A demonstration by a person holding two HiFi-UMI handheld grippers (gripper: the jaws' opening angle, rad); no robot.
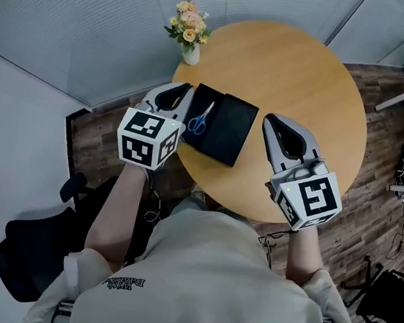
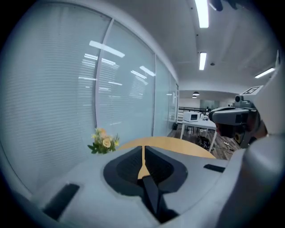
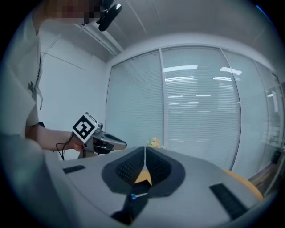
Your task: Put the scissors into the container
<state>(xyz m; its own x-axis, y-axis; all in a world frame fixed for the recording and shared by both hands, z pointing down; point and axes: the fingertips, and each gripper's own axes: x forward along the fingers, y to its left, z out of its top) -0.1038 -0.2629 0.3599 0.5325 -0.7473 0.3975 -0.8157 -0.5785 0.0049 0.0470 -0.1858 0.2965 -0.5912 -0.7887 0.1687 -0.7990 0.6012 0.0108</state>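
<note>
Scissors (image 1: 200, 118) in head view only

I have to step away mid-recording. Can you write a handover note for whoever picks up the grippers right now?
Left gripper: jaws shut, empty, at the left edge of the table, beside the container.
Right gripper: jaws shut, empty, over the table just right of the container.
Scissors: lying flat in the container's left half, free of both grippers.
Done: the scissors appear to be in the container already.
Left: probably only a check that they sit fully inside.
</note>
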